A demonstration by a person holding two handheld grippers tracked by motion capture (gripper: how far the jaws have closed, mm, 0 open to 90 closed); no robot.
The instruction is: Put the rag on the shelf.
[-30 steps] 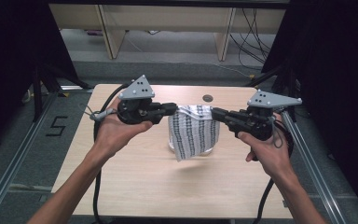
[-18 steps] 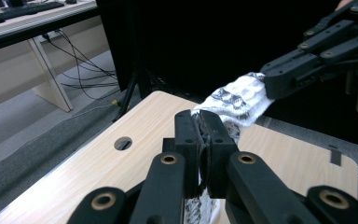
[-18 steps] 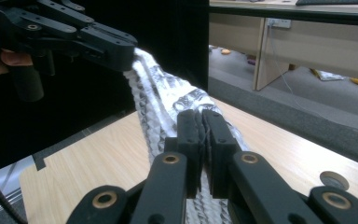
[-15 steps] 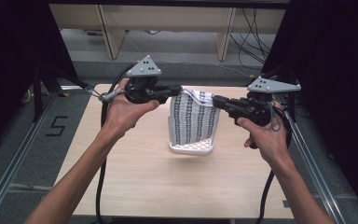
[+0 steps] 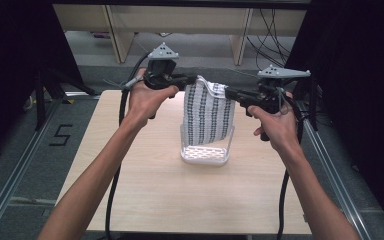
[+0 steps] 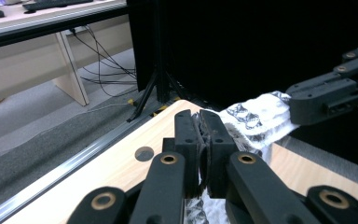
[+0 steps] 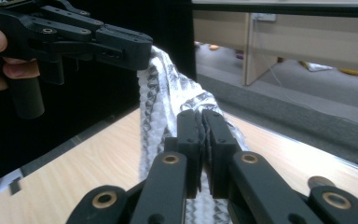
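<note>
White cloth patterned with black stripes (image 5: 207,112) hangs in the air over the light wooden table (image 5: 145,175), stretched between two black hand-held grippers. The left gripper (image 5: 189,79) pinches the cloth's upper left corner, its fingers (image 6: 186,135) closed tight on the fabric, as the left gripper view shows up close. The right gripper (image 5: 230,92) clamps the upper right corner in the same way, its fingers (image 7: 189,135) pressed together with the cloth caught between them. The cloth's lower end dips into a white perforated plastic basket (image 5: 205,152) that stands near the middle of the table. A small dark round disc (image 6: 144,153) lies on the table near its far edge, well apart from the basket. Both forearms reach in from the near side.
</note>
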